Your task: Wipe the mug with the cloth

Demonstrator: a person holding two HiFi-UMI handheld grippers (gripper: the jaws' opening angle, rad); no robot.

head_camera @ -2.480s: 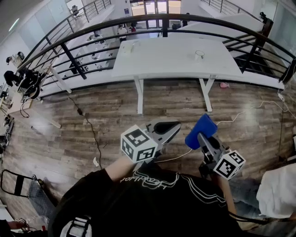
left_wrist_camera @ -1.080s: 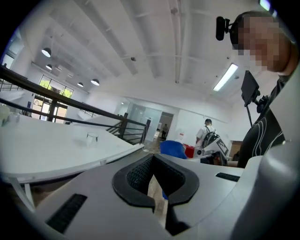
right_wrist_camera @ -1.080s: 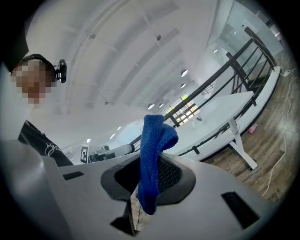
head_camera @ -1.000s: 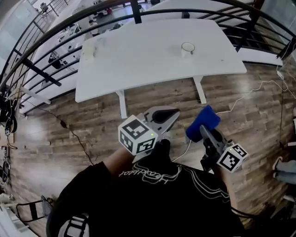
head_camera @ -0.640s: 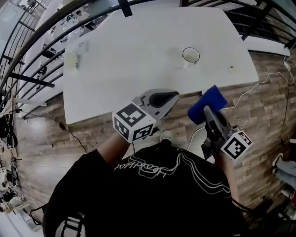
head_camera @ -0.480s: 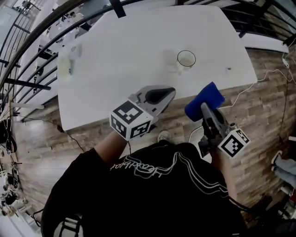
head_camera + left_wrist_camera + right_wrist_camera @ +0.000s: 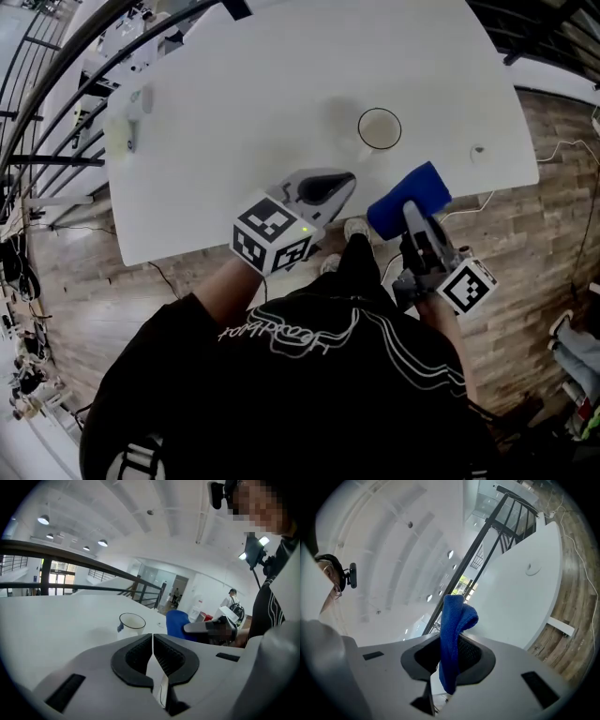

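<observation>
A white mug [image 7: 378, 130] [image 7: 131, 624] with a dark rim stands upright on the white table [image 7: 262, 94], near its front right part. My left gripper [image 7: 326, 187] [image 7: 153, 641] hovers over the table's front edge, short of the mug, jaws shut with nothing between them. My right gripper [image 7: 406, 208] [image 7: 451, 641] is to its right, beyond the table's front edge, shut on a folded blue cloth [image 7: 409, 199] [image 7: 454, 634] that sticks up out of the jaws. The cloth [image 7: 176, 623] also shows to the right of the mug in the left gripper view.
A small round mark [image 7: 479, 150] lies near the table's right front corner. A pale object [image 7: 127, 131] sits at the table's left edge. Dark railings [image 7: 56, 84] run behind and to the left. Wooden floor [image 7: 553, 216] with a cable lies to the right.
The person has walked up to the table: it and the mug have grown larger and closer. Both grippers now reach the table's front edge. The cloth stays clamped in the right gripper.
</observation>
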